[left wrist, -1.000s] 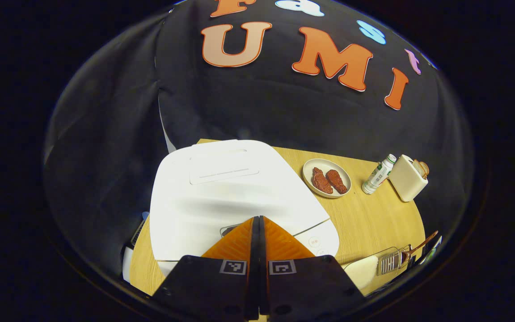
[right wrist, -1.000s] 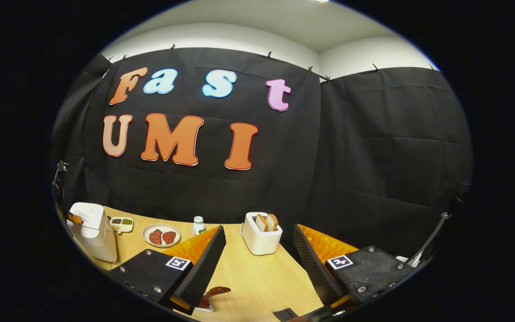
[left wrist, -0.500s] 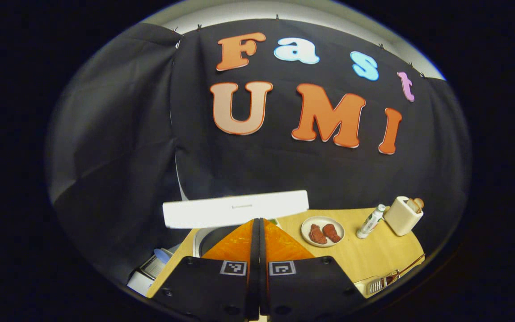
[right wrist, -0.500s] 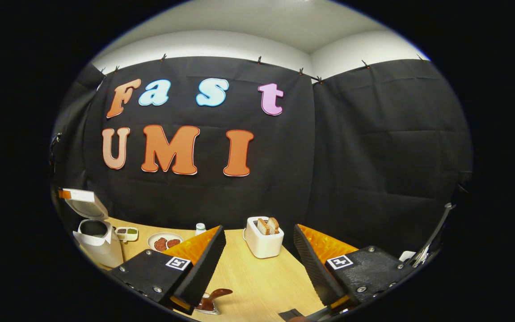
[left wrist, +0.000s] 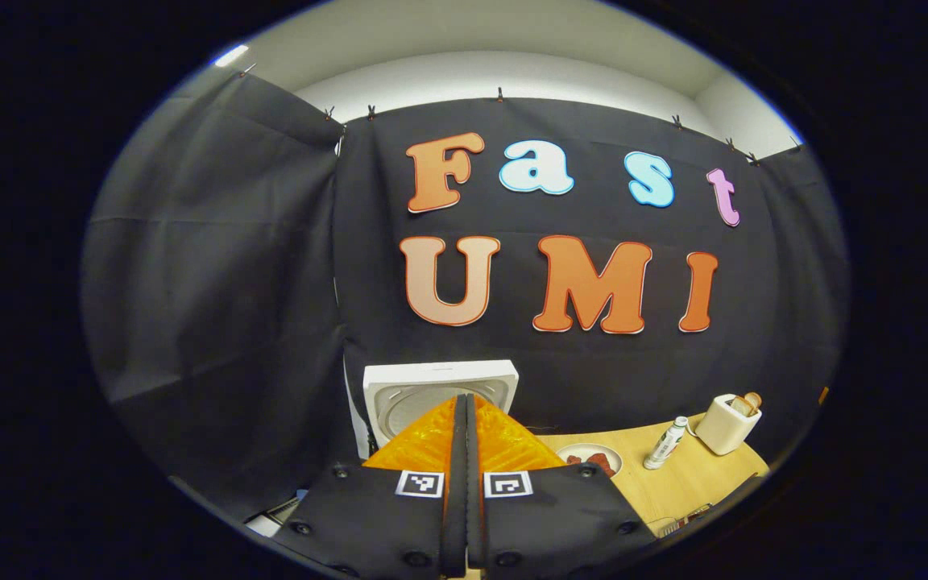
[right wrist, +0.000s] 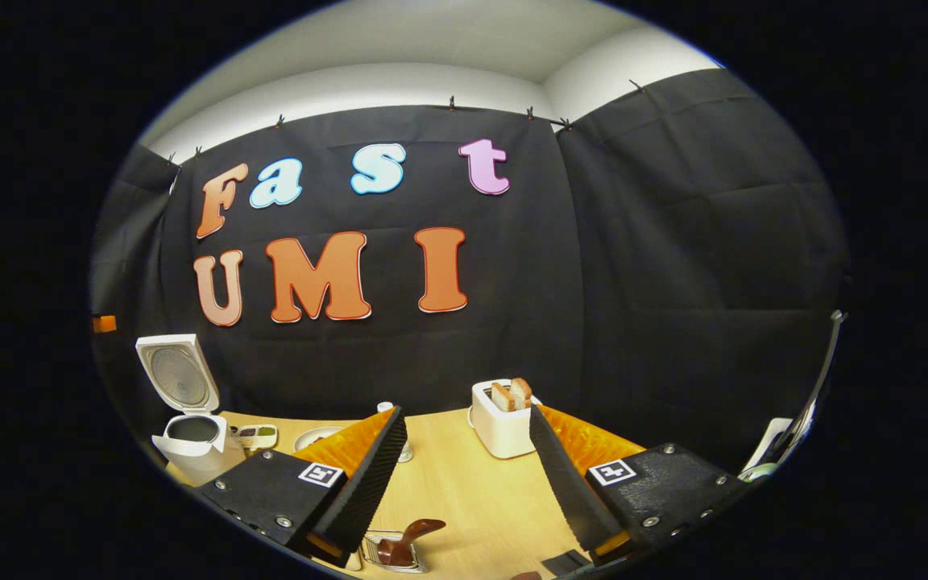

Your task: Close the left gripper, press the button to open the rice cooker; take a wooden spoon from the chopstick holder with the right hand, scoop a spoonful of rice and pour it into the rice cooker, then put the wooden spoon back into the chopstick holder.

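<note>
Left gripper (left wrist: 465, 403) clenched, 2 fingers pressed together, nothing between them, raised in front of the rice cooker lid (left wrist: 440, 385). In the right gripper view the rice cooker (right wrist: 190, 435) sits at the table's (right wrist: 464, 491) far left, lid up, pot exposed. Right gripper (right wrist: 464, 451) released, jaws wide apart above the table. Wooden spoon (right wrist: 409, 538) stands in the wire chopstick holder (right wrist: 390, 556) just below its left finger. Toaster (right wrist: 503, 417) with 2 bread slices behind

Likely a staged kitchen booth: toaster (right wrist: 501, 419) on a wooden table (right wrist: 464, 499), black cloth walls.
</note>
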The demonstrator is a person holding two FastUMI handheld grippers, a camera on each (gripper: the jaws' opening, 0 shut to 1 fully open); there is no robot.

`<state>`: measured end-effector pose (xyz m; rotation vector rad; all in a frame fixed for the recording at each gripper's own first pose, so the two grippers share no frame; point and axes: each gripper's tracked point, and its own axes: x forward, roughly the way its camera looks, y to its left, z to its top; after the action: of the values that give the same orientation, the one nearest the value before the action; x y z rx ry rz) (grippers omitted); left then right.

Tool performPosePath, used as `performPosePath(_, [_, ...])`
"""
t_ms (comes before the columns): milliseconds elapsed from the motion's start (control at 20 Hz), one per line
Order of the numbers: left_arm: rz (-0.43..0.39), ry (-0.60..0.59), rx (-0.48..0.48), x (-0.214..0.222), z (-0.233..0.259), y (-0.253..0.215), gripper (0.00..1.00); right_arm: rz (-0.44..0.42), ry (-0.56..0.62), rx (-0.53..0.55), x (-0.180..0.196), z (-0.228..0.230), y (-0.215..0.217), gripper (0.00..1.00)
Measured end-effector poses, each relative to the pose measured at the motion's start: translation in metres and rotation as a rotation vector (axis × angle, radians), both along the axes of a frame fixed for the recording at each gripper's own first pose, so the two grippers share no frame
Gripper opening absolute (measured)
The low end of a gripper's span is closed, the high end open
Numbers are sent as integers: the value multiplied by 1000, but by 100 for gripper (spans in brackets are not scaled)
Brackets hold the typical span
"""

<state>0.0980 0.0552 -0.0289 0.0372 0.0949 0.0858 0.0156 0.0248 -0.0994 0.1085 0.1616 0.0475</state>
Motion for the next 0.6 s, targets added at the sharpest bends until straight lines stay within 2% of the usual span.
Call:
performPosePath(200, [41, -12, -19, -14, 12, 10, 6, 35, 102, 85, 3, -54, 15, 95])
performPosePath(300, [48, -23, -19, -25, 21, 12, 28, 51, 134, 119, 3, -73, 23, 97])
performPosePath(350, [56, -32, -15, -30, 26, 15, 39, 56, 145, 130, 3, -82, 26, 95])
performPosePath(450, [61, -43, -7, -39, 31, 16, 39, 64, 187, 151, 3, -103, 33, 95])
performPosePath(500, [58, -48, -7, -42, 35, 16, 50, 65, 209, 162, 4, -113, 35, 100])
performPosePath(550, [56, -51, -7, -46, 36, 16, 61, 64, 231, 169, 3, -122, 36, 95])
performPosePath(600, [51, -52, -4, -50, 39, 14, 60, 67, 246, 174, 4, -132, 37, 95])
